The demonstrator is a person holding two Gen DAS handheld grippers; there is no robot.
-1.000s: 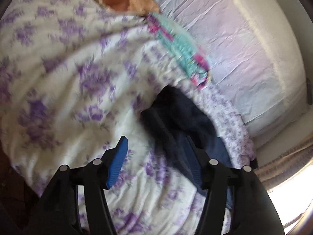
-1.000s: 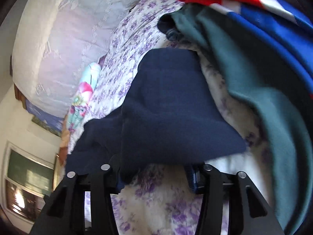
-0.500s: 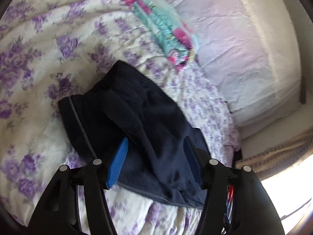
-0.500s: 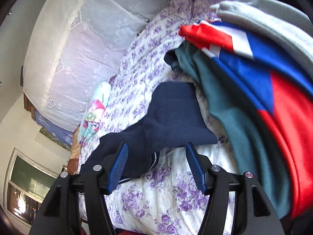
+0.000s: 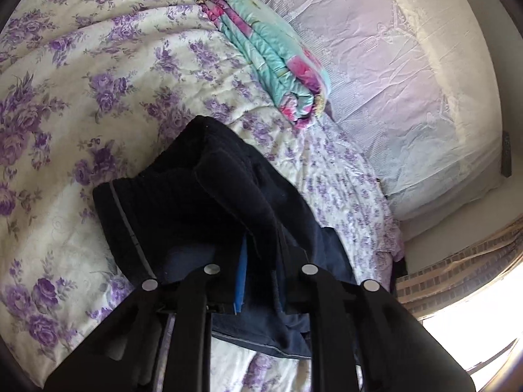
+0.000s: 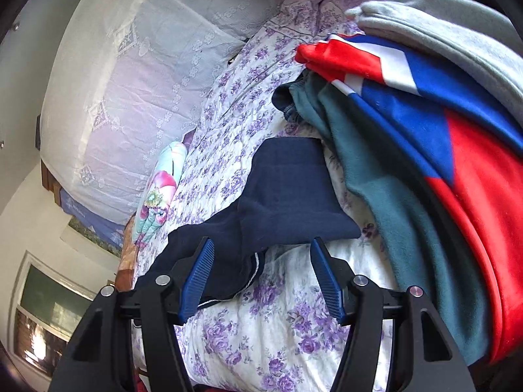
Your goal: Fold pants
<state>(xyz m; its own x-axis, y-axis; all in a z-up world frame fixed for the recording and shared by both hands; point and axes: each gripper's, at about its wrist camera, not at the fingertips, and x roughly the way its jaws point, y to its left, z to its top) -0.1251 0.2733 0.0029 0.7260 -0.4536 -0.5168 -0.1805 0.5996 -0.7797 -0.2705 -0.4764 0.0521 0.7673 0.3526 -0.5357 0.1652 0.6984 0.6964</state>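
Dark navy pants (image 5: 202,196) lie crumpled on the purple-flowered bedspread (image 5: 81,91). My left gripper (image 5: 258,261) is low in the left wrist view, and its jaws are closing on a raised fold of the pants. Fabric is bunched between the pads, and only a sliver of one blue pad (image 5: 241,277) shows. In the right wrist view the pants (image 6: 287,192) stretch from the centre toward the lower left. My right gripper (image 6: 261,271) stands open just in front of them. The near hem reaches in between the fingers, and the pads do not press on it.
A folded turquoise-and-pink quilt (image 5: 278,65) lies beyond the pants, beside a white lace-covered headboard cushion (image 5: 408,81). To the right of the pants is a pile of clothes: a teal garment (image 6: 392,189), a red-white-blue one (image 6: 441,124) and a grey one (image 6: 457,26). A window (image 6: 42,320) is at the lower left.
The left gripper swung over to the pants and its jaws have come together on a fold. The right gripper let go of the pants, opened and drew back slightly.
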